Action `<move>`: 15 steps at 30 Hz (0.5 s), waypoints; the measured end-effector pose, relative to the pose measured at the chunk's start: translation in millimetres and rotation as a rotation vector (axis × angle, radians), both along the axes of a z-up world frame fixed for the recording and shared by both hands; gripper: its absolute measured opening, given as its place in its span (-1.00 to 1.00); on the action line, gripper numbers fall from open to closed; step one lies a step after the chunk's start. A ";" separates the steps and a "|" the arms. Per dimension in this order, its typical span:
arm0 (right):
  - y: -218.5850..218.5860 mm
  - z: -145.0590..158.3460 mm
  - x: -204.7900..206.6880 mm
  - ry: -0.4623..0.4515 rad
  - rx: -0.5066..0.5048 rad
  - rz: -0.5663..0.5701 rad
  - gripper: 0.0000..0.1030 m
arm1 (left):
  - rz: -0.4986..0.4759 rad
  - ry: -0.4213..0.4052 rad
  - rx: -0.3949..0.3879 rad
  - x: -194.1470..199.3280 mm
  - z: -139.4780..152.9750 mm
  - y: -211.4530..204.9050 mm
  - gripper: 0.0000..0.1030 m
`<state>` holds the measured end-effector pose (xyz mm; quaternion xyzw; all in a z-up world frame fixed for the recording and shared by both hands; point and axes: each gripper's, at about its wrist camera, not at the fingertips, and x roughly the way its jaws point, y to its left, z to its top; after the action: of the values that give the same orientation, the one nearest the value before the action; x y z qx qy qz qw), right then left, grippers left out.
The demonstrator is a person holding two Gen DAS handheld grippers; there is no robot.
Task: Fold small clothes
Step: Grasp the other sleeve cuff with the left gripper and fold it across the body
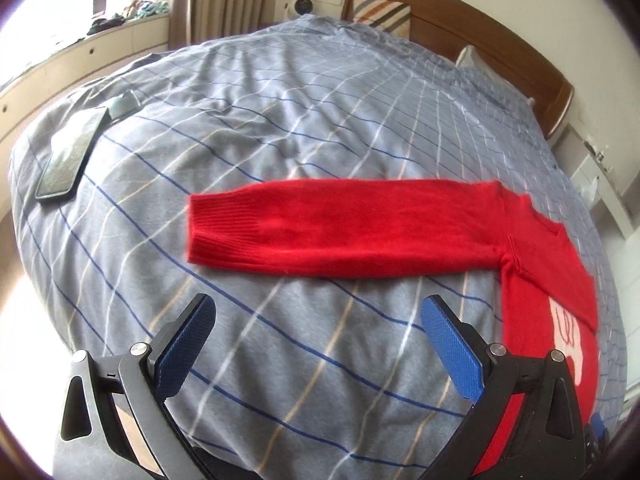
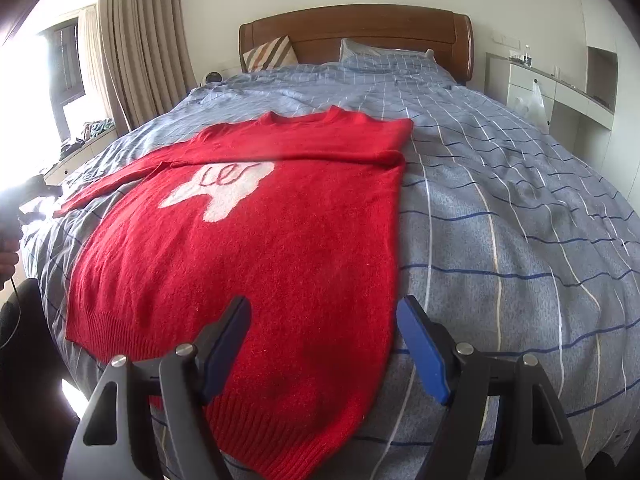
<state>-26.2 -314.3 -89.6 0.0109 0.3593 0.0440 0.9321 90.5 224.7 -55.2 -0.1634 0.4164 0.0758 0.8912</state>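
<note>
A small red knit sweater [image 2: 280, 240] with a white patch on its chest lies flat on the bed. Its right sleeve is folded across the chest; its left sleeve [image 1: 340, 232] stretches straight out to the left. My left gripper [image 1: 318, 312] is open and empty, hovering just short of that sleeve. My right gripper [image 2: 324, 312] is open and empty above the sweater's lower right hem. The left gripper also shows dimly at the far left of the right wrist view [image 2: 28, 200].
The bed has a blue-grey checked duvet [image 2: 500, 220], a wooden headboard [image 2: 360, 28] and pillows. Two phones [image 1: 68, 156] lie on the duvet at far left. A windowsill with clutter is to the left, white cabinets [image 2: 560, 92] to the right.
</note>
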 end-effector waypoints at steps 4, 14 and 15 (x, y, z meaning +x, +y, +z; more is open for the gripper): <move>-2.4 -1.2 0.5 0.004 0.010 -0.003 0.46 | 0.082 0.012 -0.037 9.8 3.8 48.7 0.99; -4.4 -5.2 4.1 0.021 0.018 -0.013 0.46 | 0.177 0.142 -0.147 54.8 -42.8 96.3 0.98; -3.2 -5.4 3.7 0.020 0.007 -0.012 0.46 | 0.169 0.135 -0.134 57.0 -43.0 92.4 0.98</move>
<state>-22.6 -317.5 -95.0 0.0166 0.3686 0.0396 0.9286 147.5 317.1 -98.2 -0.2516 0.4643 0.1336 0.8386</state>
